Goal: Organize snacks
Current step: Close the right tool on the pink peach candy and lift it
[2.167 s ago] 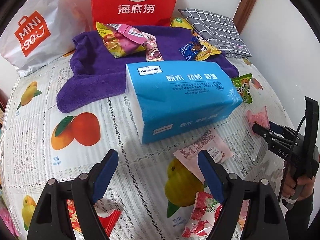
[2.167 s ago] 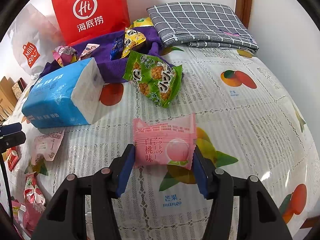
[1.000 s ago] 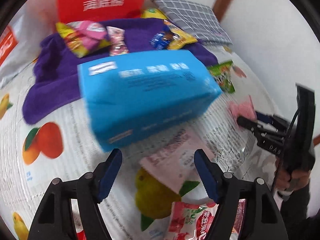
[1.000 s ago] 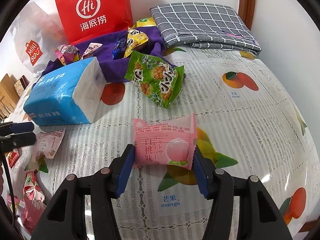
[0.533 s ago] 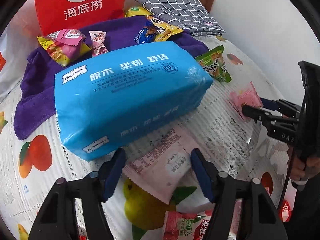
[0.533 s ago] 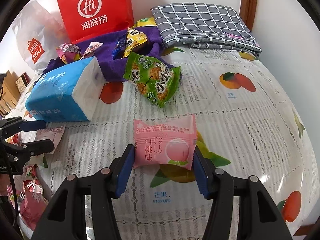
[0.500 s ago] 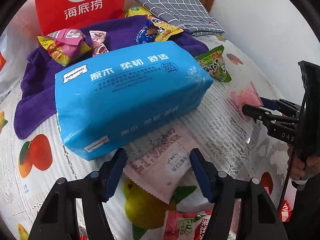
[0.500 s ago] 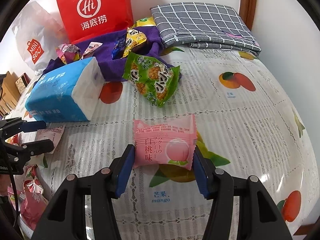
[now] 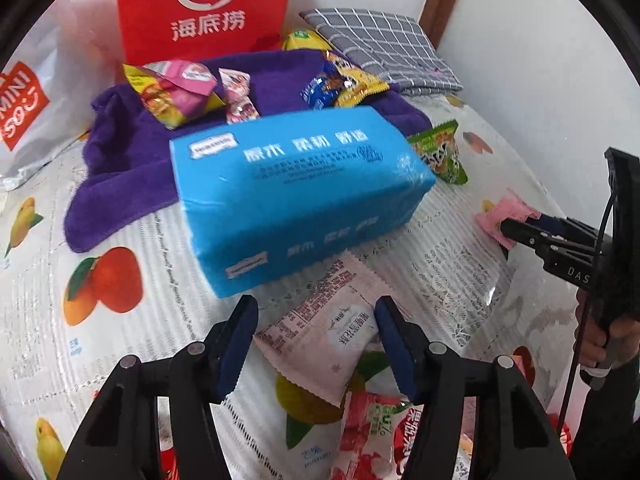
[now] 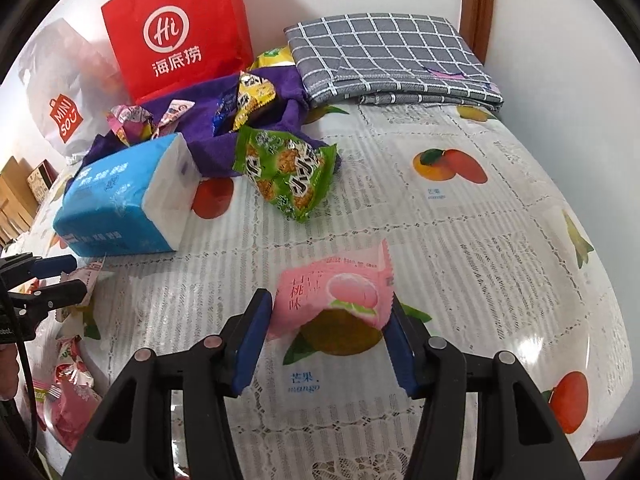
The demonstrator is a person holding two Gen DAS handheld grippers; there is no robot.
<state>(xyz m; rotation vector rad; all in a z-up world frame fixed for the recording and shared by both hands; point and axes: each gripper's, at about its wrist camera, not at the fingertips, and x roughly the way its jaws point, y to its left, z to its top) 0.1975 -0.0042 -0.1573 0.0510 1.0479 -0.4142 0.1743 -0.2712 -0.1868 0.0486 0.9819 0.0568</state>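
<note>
**Two pink packets framed, one lifted at an angle**

The right gripper (image 10: 326, 340) is seen with its blue pads pressed against both ends of the pink peach snack packet (image 10: 332, 294), and the packet is tilted up off the fruit-print tablecloth (image 10: 460, 240), its near edge raised; the grip appears closed on it. From the left wrist view the same packet (image 9: 506, 218) is seen pinched at the tip of the right gripper (image 9: 520, 232), to the right of the blue tissue pack (image 9: 296, 196).

The left gripper (image 9: 316, 344) is held with its jaws spread, and the pale pink snack packet (image 9: 324, 332) is framed between them, lying flat on the tablecloth just in front of the tissue pack; contact with the pads cannot be confirmed. A red-and-green strawberry packet (image 9: 376, 436) is overlapped by that pale packet on the side away from the tissue pack.

Behind the tissue pack a purple towel (image 9: 132, 168) is spread, and wrapped snacks are scattered on it: a yellow-and-pink bag (image 9: 172, 92) and a blue-and-yellow bag (image 9: 340, 86). A green snack bag (image 10: 286, 170) is lying just right of the tissue pack, against the towel's edge. Further behind, a red paper bag (image 10: 180, 28) is standing against the wall, a white Miniso bag (image 10: 60, 92) is beside it, and a folded grey checked cloth (image 10: 388, 60) is lying to the right
</note>
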